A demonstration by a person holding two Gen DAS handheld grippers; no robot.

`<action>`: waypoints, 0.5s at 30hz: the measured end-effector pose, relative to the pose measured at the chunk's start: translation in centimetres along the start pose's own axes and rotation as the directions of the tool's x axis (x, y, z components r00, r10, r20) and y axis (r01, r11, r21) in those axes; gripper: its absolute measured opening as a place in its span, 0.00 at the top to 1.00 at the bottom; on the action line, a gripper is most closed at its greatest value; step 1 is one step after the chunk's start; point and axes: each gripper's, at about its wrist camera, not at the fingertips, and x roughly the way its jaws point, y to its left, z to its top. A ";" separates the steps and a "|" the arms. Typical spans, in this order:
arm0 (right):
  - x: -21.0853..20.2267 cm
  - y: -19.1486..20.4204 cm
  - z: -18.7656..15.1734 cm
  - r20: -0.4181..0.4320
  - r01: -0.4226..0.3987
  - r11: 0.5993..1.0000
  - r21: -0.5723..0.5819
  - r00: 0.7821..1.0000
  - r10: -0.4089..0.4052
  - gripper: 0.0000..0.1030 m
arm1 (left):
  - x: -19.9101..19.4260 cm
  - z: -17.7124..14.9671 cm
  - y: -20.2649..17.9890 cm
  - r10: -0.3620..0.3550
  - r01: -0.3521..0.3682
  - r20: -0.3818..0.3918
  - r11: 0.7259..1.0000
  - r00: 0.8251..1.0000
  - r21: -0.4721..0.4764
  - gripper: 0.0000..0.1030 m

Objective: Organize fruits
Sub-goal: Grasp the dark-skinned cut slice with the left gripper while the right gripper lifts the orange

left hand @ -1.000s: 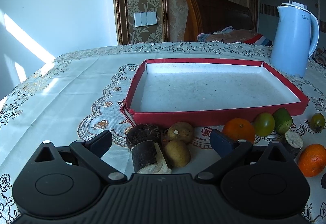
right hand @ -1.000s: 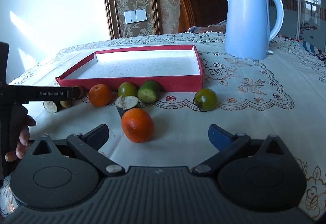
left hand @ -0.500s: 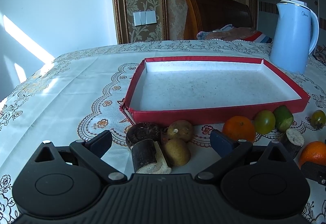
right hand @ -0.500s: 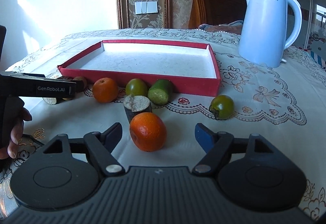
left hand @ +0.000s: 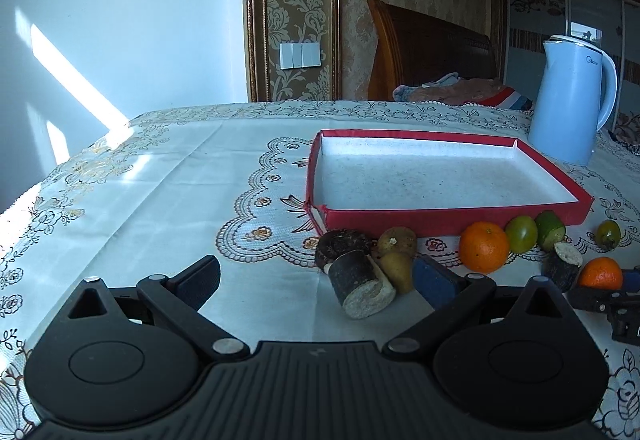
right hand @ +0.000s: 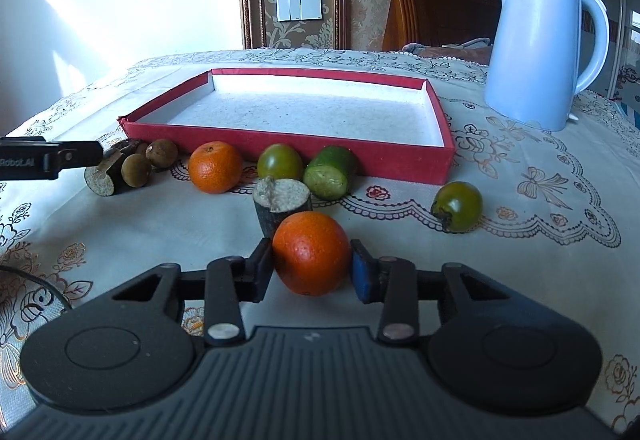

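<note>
In the right wrist view an orange sits between the pads of my right gripper, whose jaws are closing and touch it on both sides. Just behind it stands a dark cut stub. Along the front wall of the red tray lie a second orange, a green tomato and a cut green fruit. Another green tomato lies to the right. My left gripper is open over the cloth, with a dark cut cylinder and brown kiwis just inside its right finger.
A pale blue kettle stands at the back right of the table, beyond the tray. The lace tablecloth stretches out to the left. A wooden chair back rises behind the table.
The right jaws have closed in from wide open onto the orange. The left gripper has shifted left, so the tray and fruits now sit further right in its view.
</note>
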 end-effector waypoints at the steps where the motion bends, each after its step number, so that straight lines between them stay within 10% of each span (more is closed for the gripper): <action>1: 0.0 0.0 0.0 0.000 -0.001 1.000 0.002 1.000 0.001 0.64 | -0.4 -0.3 0.2 0.015 -0.015 0.004 1.000 1.000 0.013 0.00; 15: 0.1 -0.2 0.0 -0.001 -0.004 1.000 0.008 1.000 0.004 0.64 | 3.0 0.6 -2.0 0.086 -0.080 -0.115 0.995 0.990 0.062 0.02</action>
